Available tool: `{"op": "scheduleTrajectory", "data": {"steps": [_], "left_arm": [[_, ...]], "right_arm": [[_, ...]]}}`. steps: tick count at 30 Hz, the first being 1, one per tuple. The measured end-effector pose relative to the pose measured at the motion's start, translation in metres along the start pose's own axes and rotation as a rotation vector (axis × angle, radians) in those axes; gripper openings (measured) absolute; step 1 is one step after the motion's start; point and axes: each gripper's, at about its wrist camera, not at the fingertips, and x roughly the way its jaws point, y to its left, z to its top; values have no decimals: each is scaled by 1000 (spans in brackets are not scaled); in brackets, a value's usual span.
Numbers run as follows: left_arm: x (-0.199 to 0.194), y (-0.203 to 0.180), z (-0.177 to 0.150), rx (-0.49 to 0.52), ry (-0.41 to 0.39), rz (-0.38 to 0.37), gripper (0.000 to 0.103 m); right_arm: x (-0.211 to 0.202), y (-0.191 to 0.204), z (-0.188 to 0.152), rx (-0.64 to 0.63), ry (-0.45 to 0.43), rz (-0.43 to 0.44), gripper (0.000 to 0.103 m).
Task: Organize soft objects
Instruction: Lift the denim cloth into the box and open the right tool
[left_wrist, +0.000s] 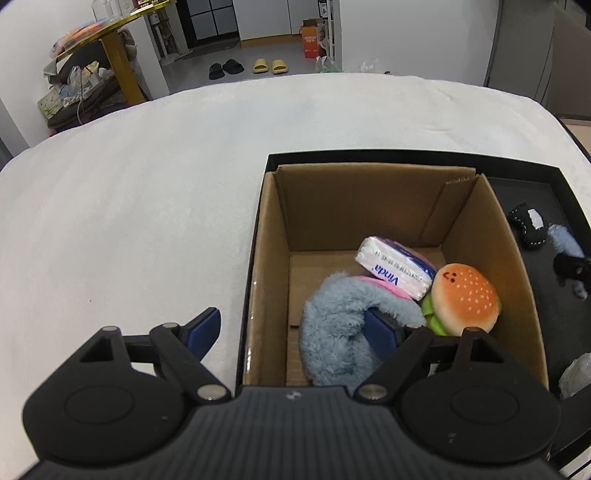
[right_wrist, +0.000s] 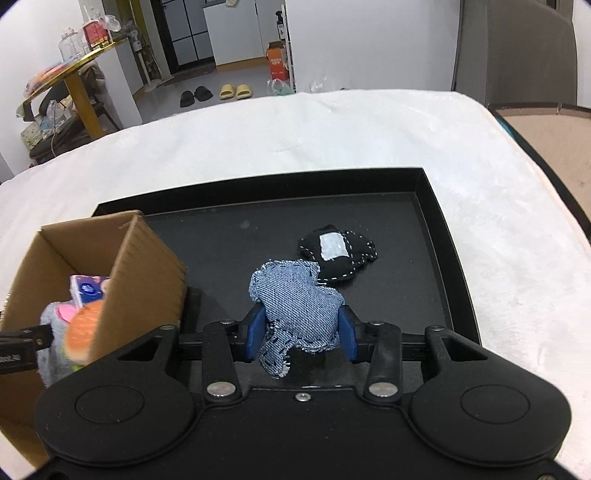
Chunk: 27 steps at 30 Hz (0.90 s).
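Three soft items in carton (left_wrist: 275, 236)

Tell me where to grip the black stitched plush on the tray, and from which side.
Take the black stitched plush across its narrower middle, coming from above: it lies flat on the black tray, with open tray floor around most of it. Its near edge touches the denim plush, so avoid that side.

The room is bright with soft, even light. The white worktop (left_wrist: 129, 192) looks very pale, almost glowing. Both pictures bend at the edges, and the corners go dark. In the right wrist view, the burger toy (right_wrist: 83, 332) at the lower left is blurry. The black tray (right_wrist: 436, 236) shines a little.
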Motion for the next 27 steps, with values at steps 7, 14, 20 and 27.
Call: {"op": "scheduleTrajectory", "data": {"steps": [7,14,20,27], "left_arm": [[-11,20,-1,-50,-11,-44,83],[-18,43,-6,-98,-31,-98,83],[-19,56,-10,-128,-53,-159,82],[-17,65,-17,-157,-53,-250,66]], "right_arm": [[-19,20,9,-38,-27,8,41],[-36,49,20,-93,-63,26,41],[-43,76,26,-151,-84,42,41],[-47,110,31,-231,-99,62,41]]}}
